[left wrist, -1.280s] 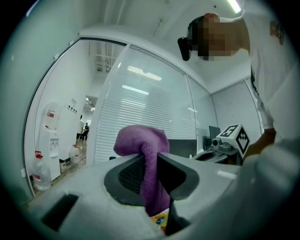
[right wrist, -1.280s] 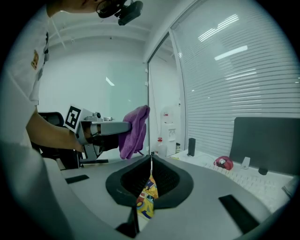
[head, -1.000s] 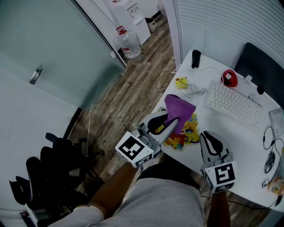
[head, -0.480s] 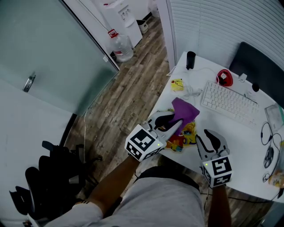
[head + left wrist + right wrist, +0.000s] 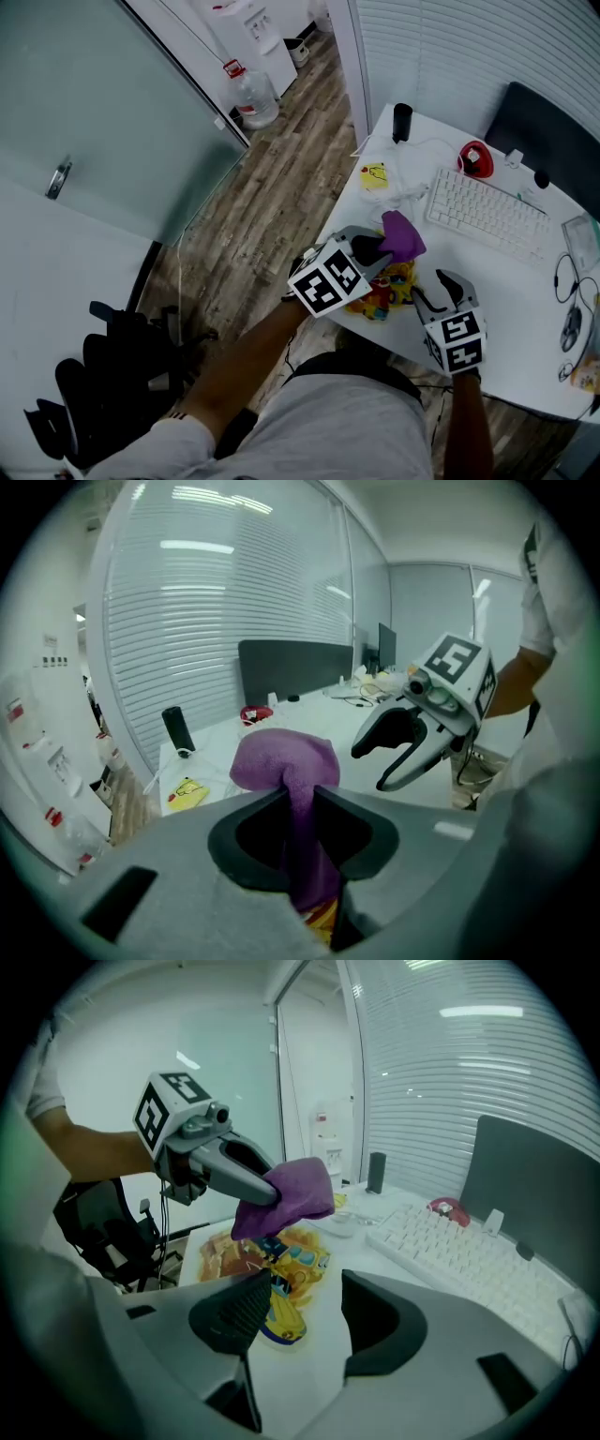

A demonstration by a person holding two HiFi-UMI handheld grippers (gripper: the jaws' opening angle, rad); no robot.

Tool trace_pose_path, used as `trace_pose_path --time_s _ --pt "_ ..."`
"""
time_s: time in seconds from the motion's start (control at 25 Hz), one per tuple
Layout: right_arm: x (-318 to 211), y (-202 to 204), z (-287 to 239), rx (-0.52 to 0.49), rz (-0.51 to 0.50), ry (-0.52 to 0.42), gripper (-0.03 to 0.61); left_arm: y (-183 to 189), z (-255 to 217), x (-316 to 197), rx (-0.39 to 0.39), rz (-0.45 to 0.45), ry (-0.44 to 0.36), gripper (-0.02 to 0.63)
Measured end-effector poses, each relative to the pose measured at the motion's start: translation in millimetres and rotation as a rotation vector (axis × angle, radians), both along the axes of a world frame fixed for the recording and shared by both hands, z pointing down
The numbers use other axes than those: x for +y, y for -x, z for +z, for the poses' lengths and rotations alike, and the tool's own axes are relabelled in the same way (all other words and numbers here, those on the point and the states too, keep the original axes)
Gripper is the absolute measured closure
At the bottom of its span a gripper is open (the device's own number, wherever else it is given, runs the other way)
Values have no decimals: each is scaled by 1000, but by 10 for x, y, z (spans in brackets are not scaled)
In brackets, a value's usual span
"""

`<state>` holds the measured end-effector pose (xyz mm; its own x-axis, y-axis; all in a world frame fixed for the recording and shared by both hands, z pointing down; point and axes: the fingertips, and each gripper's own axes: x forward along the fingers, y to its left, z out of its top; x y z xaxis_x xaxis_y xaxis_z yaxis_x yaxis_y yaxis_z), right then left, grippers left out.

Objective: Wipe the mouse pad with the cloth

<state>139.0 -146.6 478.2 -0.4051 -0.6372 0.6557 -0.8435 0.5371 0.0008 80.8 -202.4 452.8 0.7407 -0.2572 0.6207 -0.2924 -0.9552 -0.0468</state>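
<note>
The mouse pad [image 5: 384, 287] is a colourful cartoon-printed mat at the near left corner of the white desk [image 5: 511, 309]. In the right gripper view the mouse pad [image 5: 281, 1265] lies just ahead of the jaws. My left gripper [image 5: 377, 251] is shut on the purple cloth [image 5: 402, 235], which hangs over the pad's far part. In the left gripper view the cloth [image 5: 281, 759] bunches out past the jaws of my left gripper [image 5: 300, 829]. My right gripper [image 5: 439, 289] hovers over the pad's right edge. Its jaws are opening and nothing is between them [image 5: 300, 1321].
A white keyboard [image 5: 483, 214], a red object [image 5: 477, 160], a black cylinder [image 5: 401, 122], a yellow item [image 5: 375, 175] and white cables lie farther back. A dark monitor [image 5: 553, 131] stands behind. A mouse [image 5: 571, 329] sits far right. A black chair [image 5: 103, 375] stands on the floor at left.
Both grippers have come down toward the mouse pad. The left one has tipped downward, lowering the cloth. The right gripper's jaws have gone from shut to wide apart.
</note>
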Motion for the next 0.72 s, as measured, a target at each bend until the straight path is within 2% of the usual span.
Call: trace_pose_path --time_s 0.24,0.44,0.72 --pt "-11 -9 290 56 -24 81 376 -110 325 -16 -171 80 37 537" --pt "-39 -32 376 70 -16 104 367 -193 490 -21 -260 148 56 537" --pt "-35 -65 501 91 -10 136 366 -232 710 -83 -360 193 83 537"
